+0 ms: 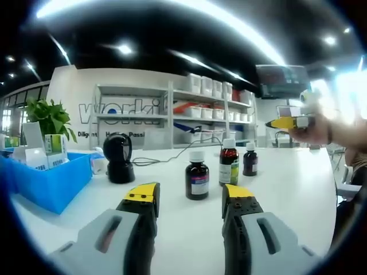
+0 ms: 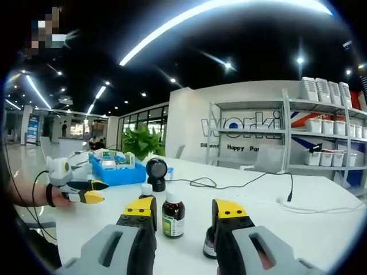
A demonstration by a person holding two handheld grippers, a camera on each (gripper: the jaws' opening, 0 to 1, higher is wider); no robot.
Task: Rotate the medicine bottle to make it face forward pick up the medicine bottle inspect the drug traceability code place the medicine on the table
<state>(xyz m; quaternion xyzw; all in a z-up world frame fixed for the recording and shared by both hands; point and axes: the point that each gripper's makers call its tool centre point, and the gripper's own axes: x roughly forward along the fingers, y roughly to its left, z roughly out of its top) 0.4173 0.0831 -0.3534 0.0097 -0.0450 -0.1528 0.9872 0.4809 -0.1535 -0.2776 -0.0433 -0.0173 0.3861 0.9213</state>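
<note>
Bottles of dark brown glass with white caps, three in all, are standing upright on the smooth white bench (image 1: 298, 189): the nearest medicine bottle (image 1: 197, 180) just beyond the released left tool (image 1: 189, 200), a green-labelled bottle (image 1: 229, 166) and a smaller bottle (image 1: 250, 159) behind. Right tool (image 2: 183, 215) is hovering released, grasping nothing, its yellow-tipped jaws flanking the bottles. Blue plastic bin (image 1: 54, 183) is holding several small cartons beside a round black scanner (image 1: 118, 157).
</note>
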